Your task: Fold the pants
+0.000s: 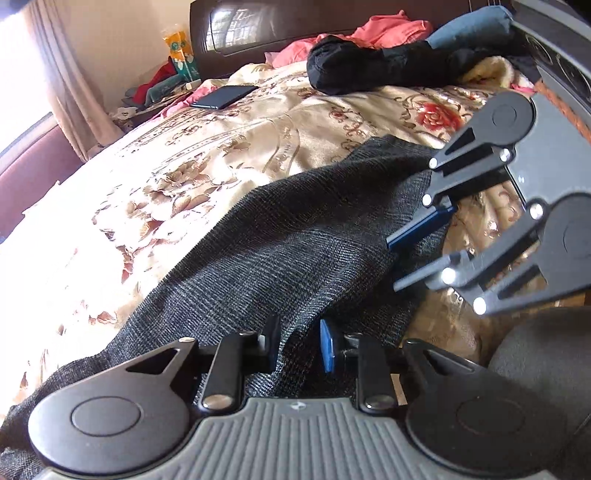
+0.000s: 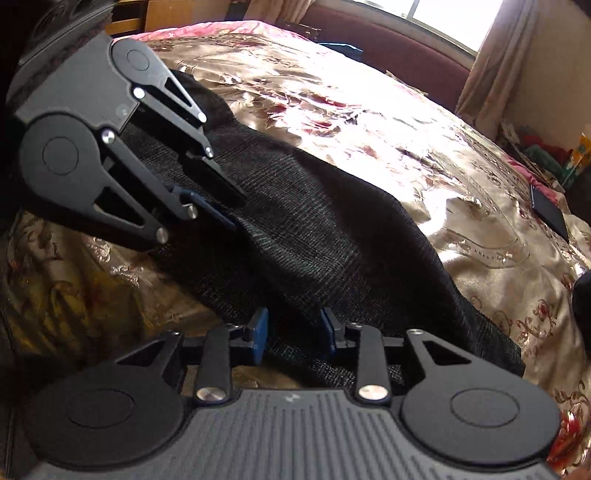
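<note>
The dark grey pants (image 1: 280,236) lie rumpled across the floral bedspread (image 1: 177,173). The left gripper (image 1: 299,345) has fabric bunched between its blue-padded fingers, pinching it. The right gripper (image 2: 293,332) straddles another fold, fingers parted, pads not clearly pressing the cloth.

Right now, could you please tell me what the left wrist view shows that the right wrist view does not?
Only the left wrist view shows the dark headboard, pink clothes and a black garment piled by it. Only the right wrist view shows the window and the maroon sofa beneath it. Both show the dark grey pants on the floral bedspread, the left claw and right claw at the fabric, and a phone.
</note>
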`<state>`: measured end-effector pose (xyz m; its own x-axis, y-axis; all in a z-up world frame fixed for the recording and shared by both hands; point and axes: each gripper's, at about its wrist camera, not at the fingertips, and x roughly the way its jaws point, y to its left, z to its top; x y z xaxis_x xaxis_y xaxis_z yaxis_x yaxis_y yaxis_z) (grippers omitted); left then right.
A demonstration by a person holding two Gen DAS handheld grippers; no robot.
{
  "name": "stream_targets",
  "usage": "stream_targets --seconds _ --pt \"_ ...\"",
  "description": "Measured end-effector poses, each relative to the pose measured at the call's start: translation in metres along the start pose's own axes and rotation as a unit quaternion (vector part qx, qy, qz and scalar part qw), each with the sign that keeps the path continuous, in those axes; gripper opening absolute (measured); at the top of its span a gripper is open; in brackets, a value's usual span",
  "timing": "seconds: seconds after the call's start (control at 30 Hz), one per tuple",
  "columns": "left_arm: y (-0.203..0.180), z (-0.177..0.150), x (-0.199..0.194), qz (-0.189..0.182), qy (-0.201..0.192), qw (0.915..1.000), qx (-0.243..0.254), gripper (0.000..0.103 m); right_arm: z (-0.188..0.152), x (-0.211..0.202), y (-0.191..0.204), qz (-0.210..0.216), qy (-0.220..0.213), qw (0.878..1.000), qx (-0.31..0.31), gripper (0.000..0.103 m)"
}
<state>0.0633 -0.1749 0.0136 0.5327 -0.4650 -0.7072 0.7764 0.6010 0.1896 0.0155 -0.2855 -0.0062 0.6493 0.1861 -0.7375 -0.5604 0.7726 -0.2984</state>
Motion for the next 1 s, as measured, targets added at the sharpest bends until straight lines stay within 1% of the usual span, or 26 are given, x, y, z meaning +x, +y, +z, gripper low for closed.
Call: stream_targets --seconds 0.07,0.13,0.17,0.2,0.27,0.33,0.4,0.47,0.5,0.53,0.57,0.6,0.67,0.7,0.77,0.8,0.87,0.93,0.97,1.0 --pt "0.007 0.003 -0.002 -0.007 -0.004 0.9998 -0.018 0.036 0.001 0.005 0.003 -0.012 -0.004 1.000 -0.012 0.037" --pt "0.014 0.005 -0.004 -0.022 -0.004 0.9991 -0.035 0.035 0.004 0.013 0.002 -0.034 -0.008 0.999 -0.007 0.036" --pt "0.014 0.006 -0.006 -0.025 -0.005 0.9990 -0.036 0.035 0.005 0.017 0.001 -0.045 -0.011 0.999 0.000 0.032" --pt "0.013 0.006 -0.008 -0.028 -0.006 0.9991 -0.031 0.035 0.007 0.019 -0.002 -0.050 -0.011 0.999 0.011 0.022" --pt "0.011 0.006 -0.011 -0.034 -0.003 0.9992 -0.020 0.035 0.010 0.017 -0.011 -0.051 -0.010 0.998 0.042 0.007" --pt "0.004 0.005 -0.013 -0.038 -0.005 0.9993 0.001 0.037 0.010 0.009 -0.019 -0.037 -0.015 0.997 0.065 0.006" --pt "-0.010 0.003 -0.010 -0.029 -0.006 0.9990 0.035 0.044 0.011 -0.002 -0.023 -0.029 -0.020 0.996 0.077 0.003" --pt "-0.023 0.002 -0.004 -0.018 0.000 0.9980 0.061 0.045 0.013 -0.013 -0.023 -0.020 -0.026 0.996 0.084 0.002" --pt "-0.027 0.002 -0.002 -0.012 0.003 0.9973 0.073 0.044 0.014 -0.017 -0.023 -0.017 -0.029 0.996 0.086 0.002" --pt "-0.029 0.001 -0.001 -0.007 0.004 0.9968 0.079 0.040 0.014 -0.019 -0.022 -0.016 -0.031 0.996 0.087 0.002" --pt "-0.030 0.002 -0.001 0.002 0.006 0.9964 0.085 0.031 0.014 -0.021 -0.019 -0.014 -0.031 0.996 0.085 0.002" --pt "-0.028 0.003 -0.001 0.004 0.009 0.9965 0.083 0.023 0.013 -0.021 -0.018 -0.013 -0.030 0.996 0.084 0.002" --pt "-0.021 0.006 -0.004 -0.013 0.013 0.9976 0.066 0.020 0.010 -0.022 -0.015 -0.010 -0.025 0.996 0.083 0.002" --pt "-0.019 0.007 -0.007 -0.020 0.013 0.9976 0.064 0.020 0.008 -0.022 -0.015 -0.008 -0.024 0.996 0.086 0.002" --pt "-0.021 0.006 -0.009 -0.027 0.019 0.9965 0.077 0.019 0.004 -0.019 -0.012 -0.011 -0.018 0.997 0.076 0.002" --pt "-0.024 0.003 -0.007 -0.037 0.028 0.9954 0.084 0.018 0.001 -0.014 -0.009 -0.013 -0.009 0.998 0.065 0.002" --pt "-0.029 -0.003 0.002 -0.053 0.047 0.9937 0.087 0.015 -0.006 0.003 -0.006 -0.003 0.018 0.998 0.068 0.002" --pt "-0.033 -0.005 0.004 -0.047 0.047 0.9924 0.104 0.015 -0.010 0.005 -0.007 -0.007 0.014 0.996 0.084 0.003" --pt "-0.032 -0.004 0.004 -0.049 0.048 0.9925 0.101 0.016 -0.010 0.003 -0.009 -0.007 0.013 0.996 0.091 0.004" --pt "-0.030 -0.003 0.003 -0.054 0.047 0.9932 0.092 0.016 -0.011 -0.004 -0.012 -0.010 0.005 0.994 0.107 0.010"
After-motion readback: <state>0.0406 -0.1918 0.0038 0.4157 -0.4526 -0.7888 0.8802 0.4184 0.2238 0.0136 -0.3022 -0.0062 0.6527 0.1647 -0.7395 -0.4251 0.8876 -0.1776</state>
